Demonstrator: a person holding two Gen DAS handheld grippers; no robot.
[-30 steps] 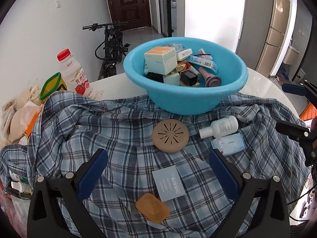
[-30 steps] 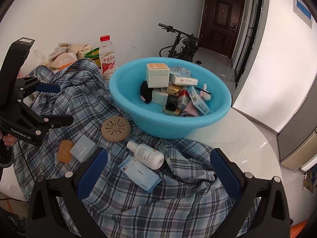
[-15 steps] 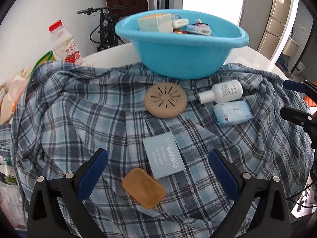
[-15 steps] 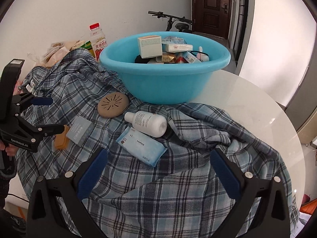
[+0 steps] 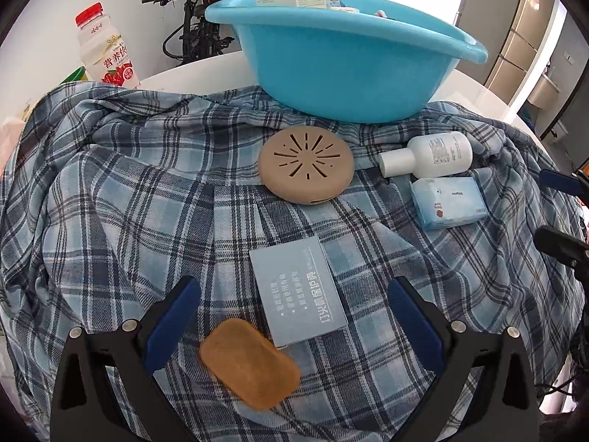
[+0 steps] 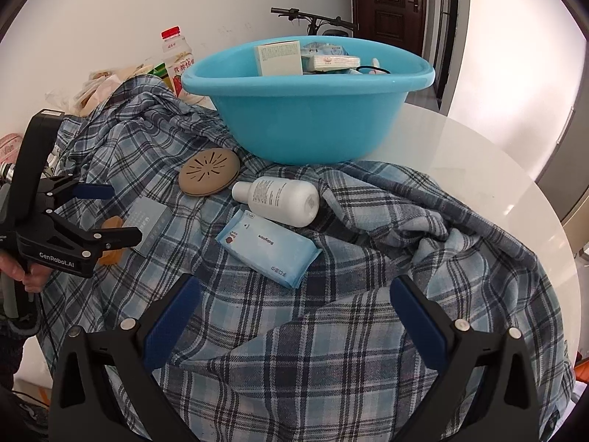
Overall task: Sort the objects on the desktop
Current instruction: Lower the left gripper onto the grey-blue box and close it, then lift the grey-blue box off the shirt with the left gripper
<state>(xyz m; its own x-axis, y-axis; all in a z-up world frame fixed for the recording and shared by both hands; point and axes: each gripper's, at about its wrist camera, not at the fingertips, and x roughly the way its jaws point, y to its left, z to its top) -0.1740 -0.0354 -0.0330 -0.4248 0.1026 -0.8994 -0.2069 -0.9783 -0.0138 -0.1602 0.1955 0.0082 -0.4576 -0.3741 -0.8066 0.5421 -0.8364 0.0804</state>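
Observation:
A blue basin [image 5: 346,59] [image 6: 309,110] with several boxes in it stands at the back of a plaid shirt [image 5: 147,202] [image 6: 331,331]. On the shirt lie a tan round disc [image 5: 306,170] [image 6: 209,171], a white bottle [image 5: 429,154] [image 6: 279,200], a wipes pack [image 5: 448,202] [image 6: 267,246], a pale blue card [image 5: 298,294] [image 6: 149,226] and an orange pad [image 5: 249,364] [image 6: 110,254]. My left gripper [image 5: 294,324] [image 6: 106,217] hangs open low over the card and pad. My right gripper [image 6: 294,316] is open just short of the wipes pack.
A red-capped drink bottle [image 5: 106,55] [image 6: 177,60] and bags [image 6: 106,84] stand at the table's left back. A bicycle [image 5: 195,29] leans by the wall behind. The white round tabletop [image 6: 478,169] shows bare on the right.
Both grippers have dropped lower and come closer to the shirt; the card and pad now lie between the left fingers, and the wipes pack is nearer the right ones.

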